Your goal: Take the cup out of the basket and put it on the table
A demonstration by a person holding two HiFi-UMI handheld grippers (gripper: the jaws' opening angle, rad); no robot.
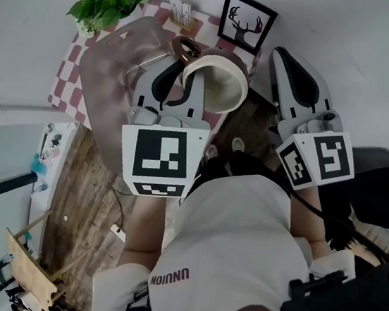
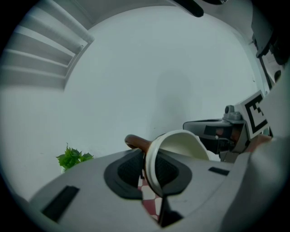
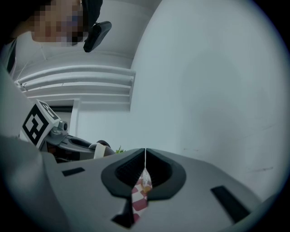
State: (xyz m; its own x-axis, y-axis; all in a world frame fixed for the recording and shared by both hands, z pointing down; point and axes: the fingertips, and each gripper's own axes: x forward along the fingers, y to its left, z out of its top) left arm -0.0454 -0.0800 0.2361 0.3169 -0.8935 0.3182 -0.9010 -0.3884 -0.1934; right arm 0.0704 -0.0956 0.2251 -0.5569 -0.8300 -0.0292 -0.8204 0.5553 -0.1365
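The cup point(image 1: 222, 84), cream inside with a brown handle point(image 1: 187, 47), hangs tilted on its side above the checkered table point(image 1: 66, 74). My left gripper point(image 1: 186, 73) is shut on its rim. In the left gripper view that rim point(image 2: 152, 163) stands pinched between the two pads of the left gripper point(image 2: 147, 166), and the bowl of the cup point(image 2: 183, 145) opens to the right. The grey basket point(image 1: 110, 69) sits just left of the cup. My right gripper point(image 1: 291, 71) hovers to the right of the cup. The right gripper point(image 3: 145, 164) is shut and holds nothing.
A green potted plant point(image 1: 104, 1) stands at the table's far left corner. A framed deer picture point(image 1: 246, 19) and a small card stand point(image 1: 179, 12) sit along the back edge by the white wall. Wooden floor point(image 1: 92, 202) lies below the table.
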